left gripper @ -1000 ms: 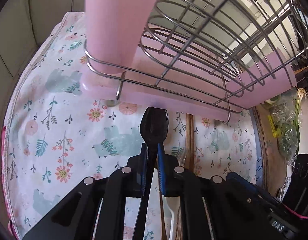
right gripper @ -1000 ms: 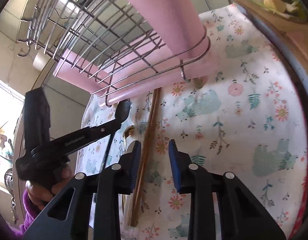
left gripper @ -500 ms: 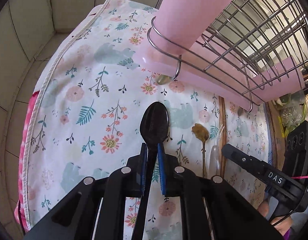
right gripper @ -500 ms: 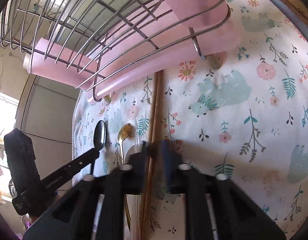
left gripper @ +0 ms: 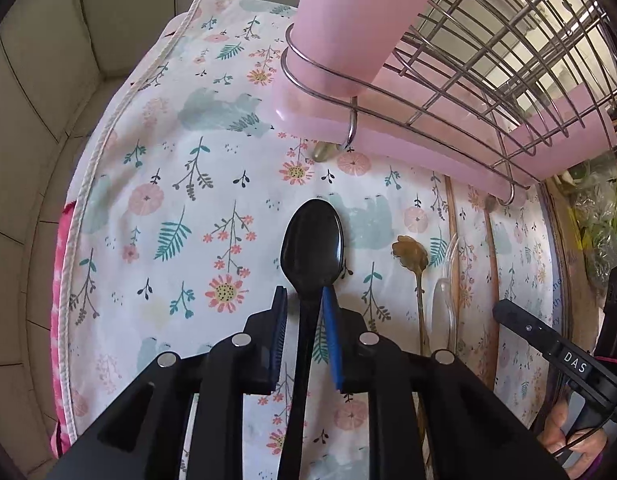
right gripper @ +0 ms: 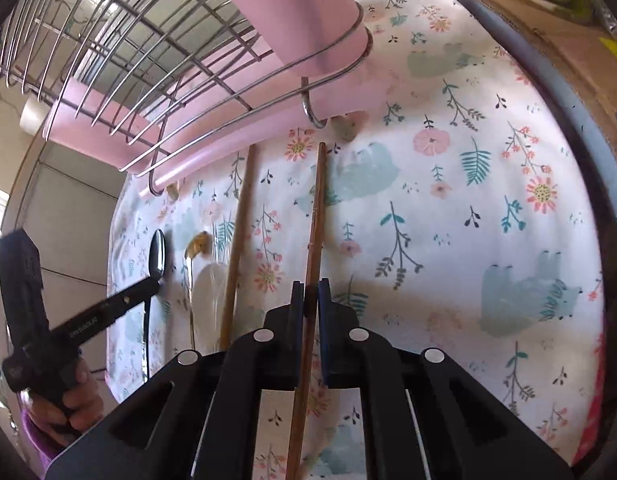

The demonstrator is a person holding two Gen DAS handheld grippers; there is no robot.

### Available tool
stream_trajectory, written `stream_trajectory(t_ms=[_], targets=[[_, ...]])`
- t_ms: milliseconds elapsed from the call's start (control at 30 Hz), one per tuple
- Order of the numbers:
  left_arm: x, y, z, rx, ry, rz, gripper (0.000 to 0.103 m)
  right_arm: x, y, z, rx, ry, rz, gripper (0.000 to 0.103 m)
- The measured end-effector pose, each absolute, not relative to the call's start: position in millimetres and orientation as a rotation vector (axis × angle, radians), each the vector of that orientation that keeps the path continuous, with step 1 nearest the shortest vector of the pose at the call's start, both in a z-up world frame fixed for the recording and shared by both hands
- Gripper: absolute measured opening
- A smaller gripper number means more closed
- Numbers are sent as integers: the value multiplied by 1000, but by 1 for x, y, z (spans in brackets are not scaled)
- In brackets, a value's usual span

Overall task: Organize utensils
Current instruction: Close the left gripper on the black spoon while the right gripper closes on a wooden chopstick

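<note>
My left gripper point(left gripper: 303, 300) has its jaws parted around the neck of a black spoon point(left gripper: 311, 244); the left pad stands clear of it, and the spoon lies on the floral cloth point(left gripper: 176, 184). My right gripper point(right gripper: 309, 296) is shut on a brown wooden chopstick point(right gripper: 317, 208) that points toward the rack. A second chopstick point(right gripper: 238, 240) lies to its left. A gold spoon point(left gripper: 413, 264) and a clear plastic spoon point(left gripper: 444, 300) lie right of the black spoon. The black spoon point(right gripper: 157, 256) also shows in the right wrist view.
A wire dish rack point(left gripper: 488, 52) on a pink tray point(left gripper: 428, 152) with a pink cup holder point(left gripper: 348, 20) stands at the far side. A cardboard box point(right gripper: 548, 24) is at the right edge. Beige tiled wall lies left of the cloth.
My left gripper moved back from the rack, lowered the black spoon onto the cloth and opened. My right gripper closed on a chopstick.
</note>
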State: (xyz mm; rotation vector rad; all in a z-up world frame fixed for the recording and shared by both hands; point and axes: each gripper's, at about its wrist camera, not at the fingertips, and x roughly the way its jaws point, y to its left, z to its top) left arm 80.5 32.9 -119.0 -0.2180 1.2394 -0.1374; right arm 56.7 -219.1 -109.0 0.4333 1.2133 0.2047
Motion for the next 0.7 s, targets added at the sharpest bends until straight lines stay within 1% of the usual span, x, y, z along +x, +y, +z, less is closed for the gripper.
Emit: stream_trajectory(t_ms=[233, 367, 467, 700], targets=[[89, 24, -120, -135, 1261, -148, 18, 69, -206, -98, 294, 1224, 203, 10], [89, 15, -119, -110, 1245, -129, 19, 83, -199, -94, 238, 1231, 191, 17], [90, 13, -120, -106, 1234, -113, 20, 92, -192, -97, 194, 1239, 168, 19], [89, 6, -121, -84, 1215, -94, 21, 99, -180, -106, 146, 1248, 143, 20]])
